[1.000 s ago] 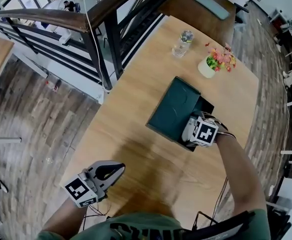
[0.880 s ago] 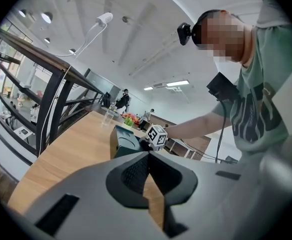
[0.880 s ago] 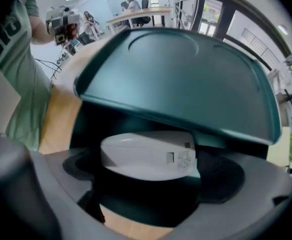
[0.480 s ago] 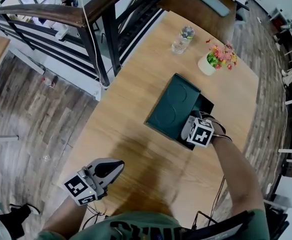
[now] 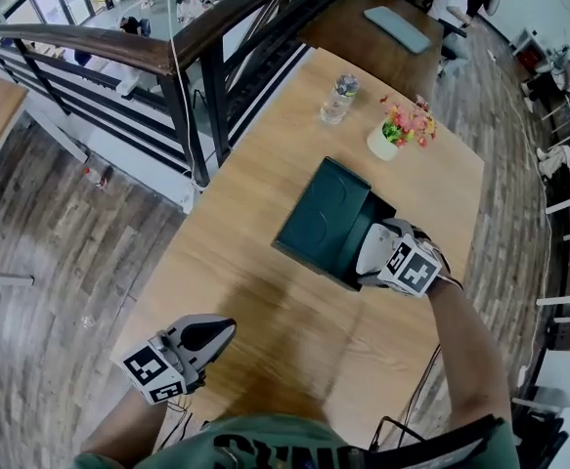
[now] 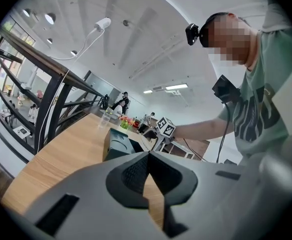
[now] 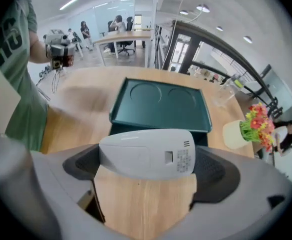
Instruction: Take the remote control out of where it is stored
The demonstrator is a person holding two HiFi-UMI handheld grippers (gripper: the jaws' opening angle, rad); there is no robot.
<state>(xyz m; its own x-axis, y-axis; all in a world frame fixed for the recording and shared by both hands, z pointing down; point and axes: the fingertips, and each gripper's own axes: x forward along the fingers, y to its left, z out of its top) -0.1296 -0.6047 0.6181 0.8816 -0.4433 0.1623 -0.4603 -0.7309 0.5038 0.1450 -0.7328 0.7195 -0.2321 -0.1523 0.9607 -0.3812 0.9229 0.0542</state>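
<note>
A white remote control (image 7: 146, 152) sits crosswise between the jaws of my right gripper (image 7: 147, 160), which is shut on it, its underside with a label facing the camera. In the head view that right gripper (image 5: 374, 252) holds the remote (image 5: 372, 248) just off the near right corner of a dark green box (image 5: 322, 219) whose lid lies shifted to the left, leaving a dark opening (image 5: 382, 213) at its right. From the right gripper view the green lid (image 7: 158, 104) lies just beyond the remote. My left gripper (image 5: 206, 335) hovers at the table's near left edge, jaws shut, holding nothing.
A white pot of pink and red flowers (image 5: 394, 130) and a clear water bottle (image 5: 337, 100) stand on the wooden table (image 5: 265, 291) beyond the box. A dark railing (image 5: 182, 86) runs along the table's left side. People sit at far desks.
My right gripper has drawn the remote back and a little right, away from the box opening. The head view has shifted. The left gripper has stayed put.
</note>
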